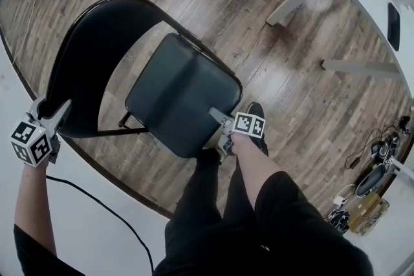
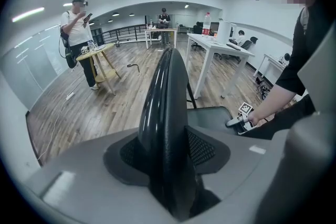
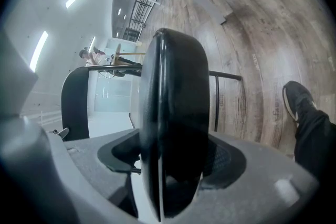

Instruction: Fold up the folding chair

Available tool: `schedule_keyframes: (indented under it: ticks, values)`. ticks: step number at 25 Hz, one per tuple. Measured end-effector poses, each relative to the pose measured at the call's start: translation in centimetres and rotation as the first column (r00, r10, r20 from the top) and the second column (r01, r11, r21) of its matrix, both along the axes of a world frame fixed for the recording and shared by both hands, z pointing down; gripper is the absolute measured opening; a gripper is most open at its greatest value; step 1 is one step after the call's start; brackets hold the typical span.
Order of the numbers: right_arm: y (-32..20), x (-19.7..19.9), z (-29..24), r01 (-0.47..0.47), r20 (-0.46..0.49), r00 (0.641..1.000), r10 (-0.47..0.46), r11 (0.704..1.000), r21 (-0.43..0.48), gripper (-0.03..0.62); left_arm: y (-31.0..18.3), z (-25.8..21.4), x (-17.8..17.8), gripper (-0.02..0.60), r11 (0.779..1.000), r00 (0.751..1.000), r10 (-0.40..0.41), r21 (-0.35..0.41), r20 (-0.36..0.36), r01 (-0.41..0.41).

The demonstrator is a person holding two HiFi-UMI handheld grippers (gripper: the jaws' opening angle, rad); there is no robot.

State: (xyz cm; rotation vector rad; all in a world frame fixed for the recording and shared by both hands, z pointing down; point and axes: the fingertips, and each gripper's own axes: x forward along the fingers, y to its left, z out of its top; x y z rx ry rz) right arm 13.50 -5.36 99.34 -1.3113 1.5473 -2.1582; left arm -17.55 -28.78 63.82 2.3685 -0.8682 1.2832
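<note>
both tools on chair, seat not yet raised

folding chair (image 1: 132,68) stood open on the wood floor (image 1: 291,94). left tool (image 1: 57,112) was clamped on the backrest (image 1: 97,42) side edge. right tool (image 1: 217,118) was clamped on the seat (image 1: 181,90) front edge, nearest the person. seat lay flat, with the backrest beyond it, so that edge probably needed to swing up toward the backrest.

Chair legs (image 1: 122,120) mostly hidden under seat (image 1: 181,94); white table (image 1: 374,11) cropped top-right.

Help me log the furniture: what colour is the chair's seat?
Black. The seat shows best in the head view.
</note>
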Motion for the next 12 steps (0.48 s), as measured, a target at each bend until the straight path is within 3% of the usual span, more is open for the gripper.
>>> schedule_keyframes:
  ticks: [12]
  values:
    - [0.4, 0.5, -1.4, 0.001, -0.014, 1.000, -0.002, 1.000, -0.026, 0.313, 1.9, -1.3, 1.7, 0.198, 1.000, 1.000, -0.010, 0.026, 0.000, 0.010]
